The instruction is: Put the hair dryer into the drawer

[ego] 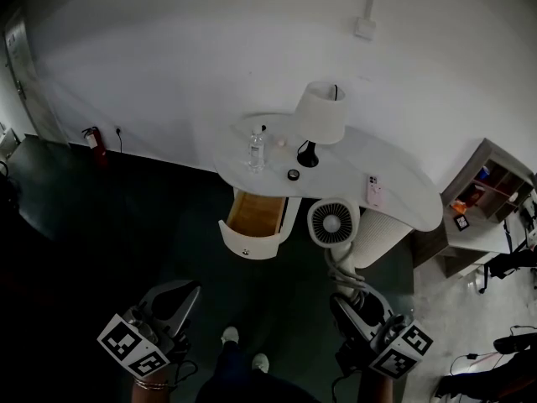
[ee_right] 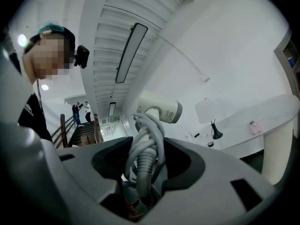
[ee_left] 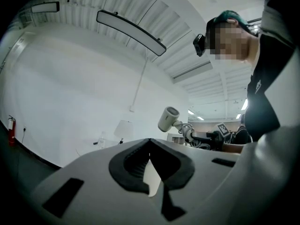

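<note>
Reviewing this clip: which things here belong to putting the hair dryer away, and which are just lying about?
Job in hand: hair dryer, clamped in the right gripper; open drawer under the table.
Lying about: lamp, water bottle, pink phone, fire extinguisher.

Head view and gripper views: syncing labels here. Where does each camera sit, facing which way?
Head view: on the person's head, steeply down at the open drawer; left gripper, right gripper and shoes show.
Left gripper view: on that gripper, over its closed jaws toward the wall; their torso shows.
Right gripper view: on that gripper, along jaws clamping the hair dryer.
All share the hair dryer.
</note>
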`<state>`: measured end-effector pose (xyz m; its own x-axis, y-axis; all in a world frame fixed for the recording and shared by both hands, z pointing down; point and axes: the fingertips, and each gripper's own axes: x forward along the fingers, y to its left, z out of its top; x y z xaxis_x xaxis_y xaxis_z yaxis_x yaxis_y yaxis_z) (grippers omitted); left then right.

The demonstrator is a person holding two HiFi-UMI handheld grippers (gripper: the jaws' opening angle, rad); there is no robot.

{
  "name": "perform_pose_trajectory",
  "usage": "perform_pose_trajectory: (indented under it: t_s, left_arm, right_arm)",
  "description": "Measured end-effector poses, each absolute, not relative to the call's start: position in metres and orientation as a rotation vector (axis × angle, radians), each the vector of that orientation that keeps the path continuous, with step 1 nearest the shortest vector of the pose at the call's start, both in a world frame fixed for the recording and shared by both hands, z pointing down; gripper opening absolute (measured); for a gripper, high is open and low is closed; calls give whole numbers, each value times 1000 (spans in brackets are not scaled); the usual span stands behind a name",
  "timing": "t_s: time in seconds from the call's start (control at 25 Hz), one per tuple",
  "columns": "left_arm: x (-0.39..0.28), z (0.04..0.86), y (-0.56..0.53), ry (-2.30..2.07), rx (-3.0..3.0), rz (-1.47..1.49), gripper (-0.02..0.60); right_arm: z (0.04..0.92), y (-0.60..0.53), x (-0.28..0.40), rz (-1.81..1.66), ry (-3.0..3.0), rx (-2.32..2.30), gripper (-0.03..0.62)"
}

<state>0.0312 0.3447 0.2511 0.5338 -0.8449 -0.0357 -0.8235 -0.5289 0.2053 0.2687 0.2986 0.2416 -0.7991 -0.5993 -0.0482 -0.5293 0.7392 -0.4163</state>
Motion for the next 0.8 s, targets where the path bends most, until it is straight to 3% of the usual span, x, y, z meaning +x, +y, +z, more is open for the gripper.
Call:
perform_pose_trajectory:
  t_s: [0.8]
  left_arm:
    - [-16,250,265,-1231,2697,-196,8]
  right_arm:
    - [254,257,199,-588,2748,-1036,218]
